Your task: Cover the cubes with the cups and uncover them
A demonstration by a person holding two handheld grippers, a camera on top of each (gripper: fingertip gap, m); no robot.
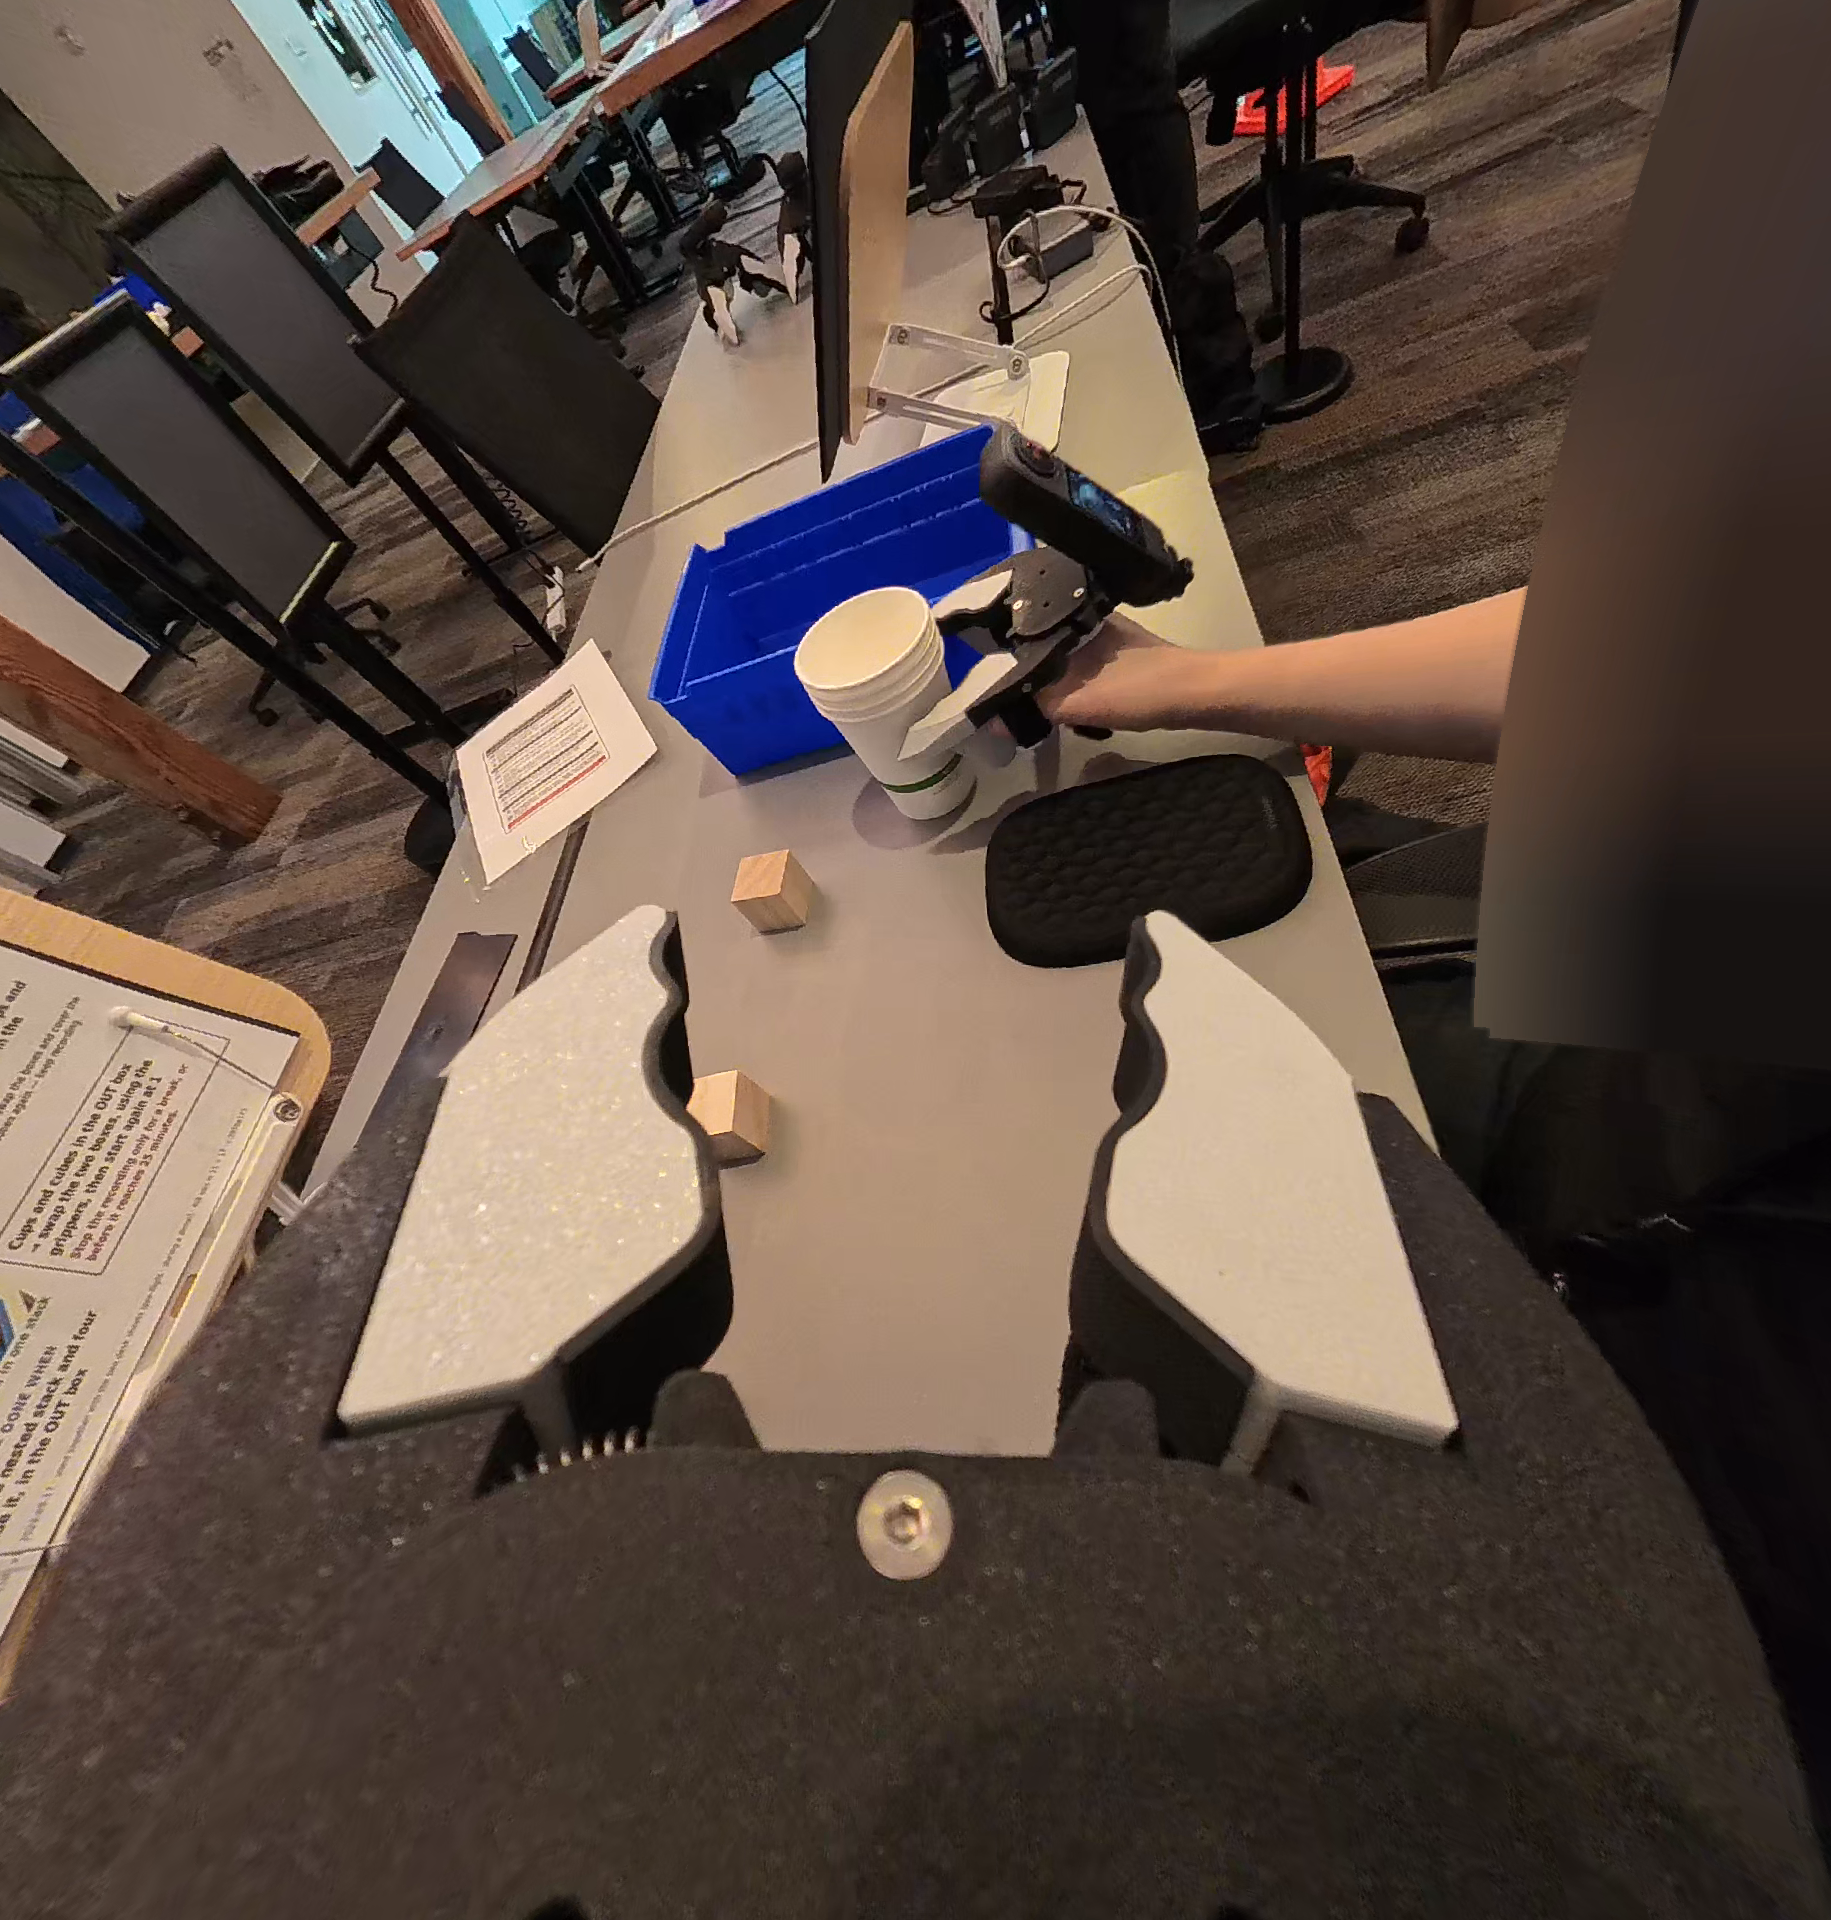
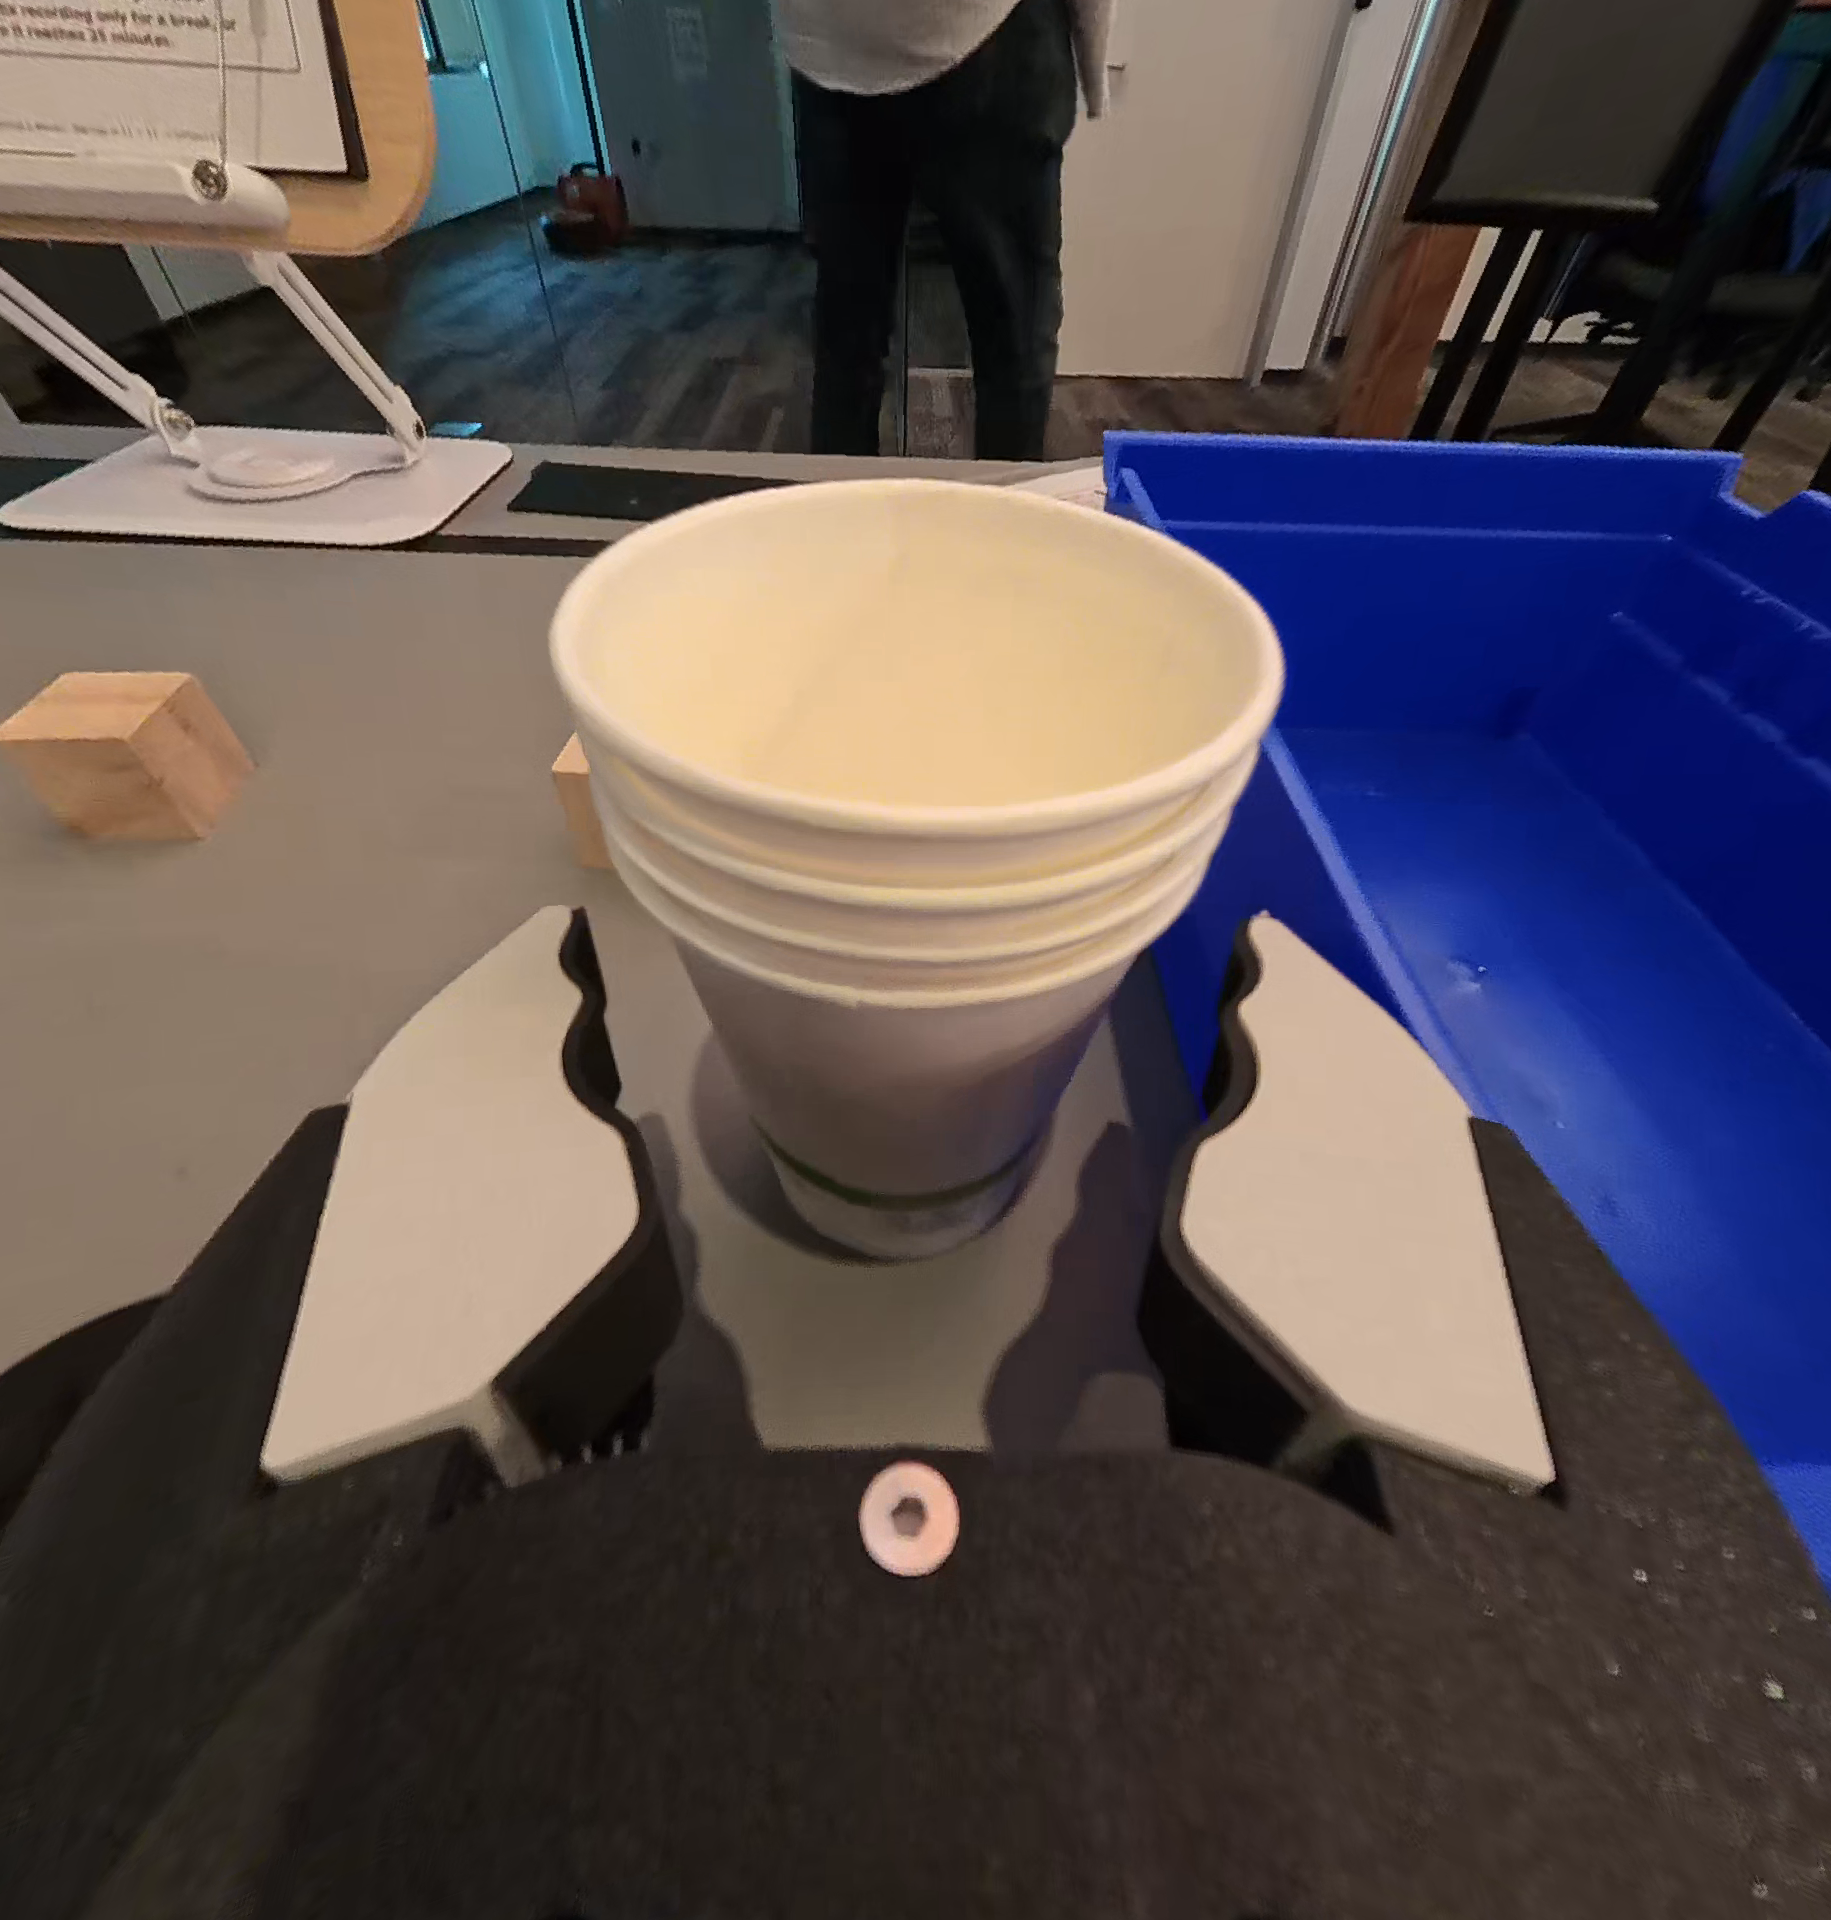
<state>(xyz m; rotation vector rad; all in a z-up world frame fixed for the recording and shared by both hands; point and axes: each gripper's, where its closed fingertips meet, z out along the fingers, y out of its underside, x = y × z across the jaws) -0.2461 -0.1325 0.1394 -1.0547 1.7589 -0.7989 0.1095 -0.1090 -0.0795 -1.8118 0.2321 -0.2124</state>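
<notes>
The left gripper is hovering over the grey surface with jaws spread and empty, two wooden cubes lying ahead. The right gripper's parted jaws are flanking the stack of cups standing beside the blue bin.

White cups (green band near base); tan cubes; blue bin.

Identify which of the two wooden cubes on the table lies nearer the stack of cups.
The far cube, standing clear on the grey table, is nearer the cup stack. The other cube sits partly behind the left gripper's finger.
</notes>
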